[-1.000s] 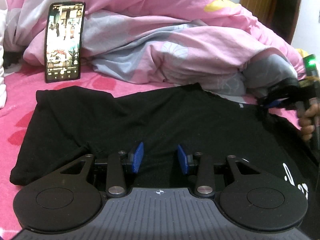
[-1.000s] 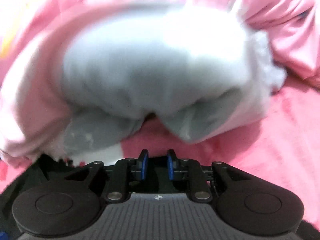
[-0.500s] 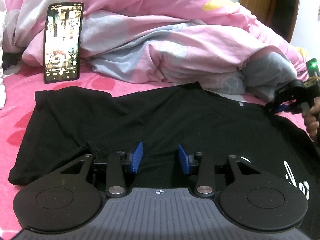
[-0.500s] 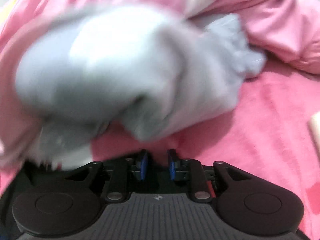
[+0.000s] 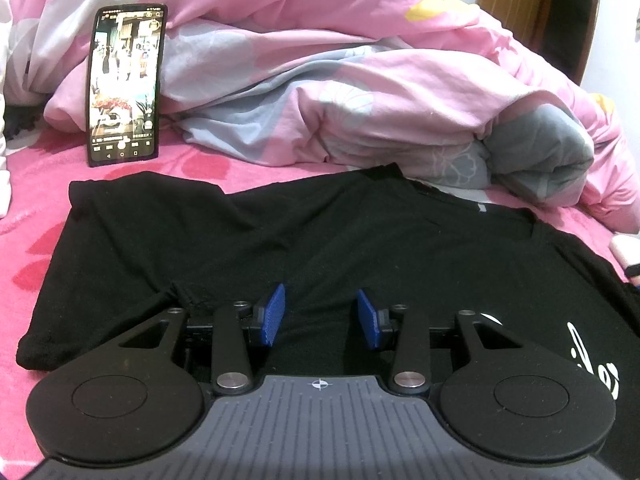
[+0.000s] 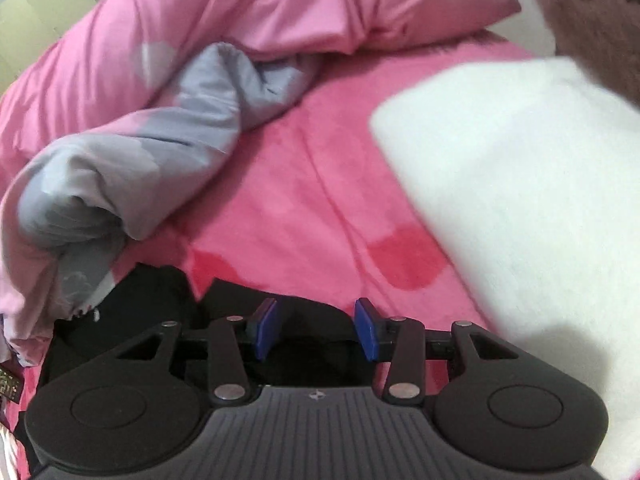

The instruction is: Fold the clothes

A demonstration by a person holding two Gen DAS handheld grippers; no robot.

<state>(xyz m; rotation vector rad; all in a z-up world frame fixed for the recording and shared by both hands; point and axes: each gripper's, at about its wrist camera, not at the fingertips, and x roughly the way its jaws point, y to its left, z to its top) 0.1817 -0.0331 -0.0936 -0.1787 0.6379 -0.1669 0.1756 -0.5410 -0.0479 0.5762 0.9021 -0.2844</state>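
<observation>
A black T-shirt (image 5: 320, 232) lies spread on the pink bed sheet (image 5: 36, 240), with white print (image 5: 592, 356) at its right end. My left gripper (image 5: 321, 300) hovers low over the shirt's near part, open, with its blue pads apart and only flat cloth below. In the right wrist view my right gripper (image 6: 316, 316) is over an edge of the black shirt (image 6: 160, 300). Its jaws are opening, and the pads do not press on the cloth under them.
A lit phone (image 5: 124, 84) leans on the crumpled pink and grey duvet (image 5: 360, 80) behind the shirt. Beside the right gripper are a duvet fold (image 6: 132, 168) on the left, a white pillow (image 6: 520, 184) on the right and a brown furry thing (image 6: 592, 16).
The right gripper swung right across the bed, away from the grey duvet fold and out of the left wrist view. Its pads spread apart. The left gripper kept still.
</observation>
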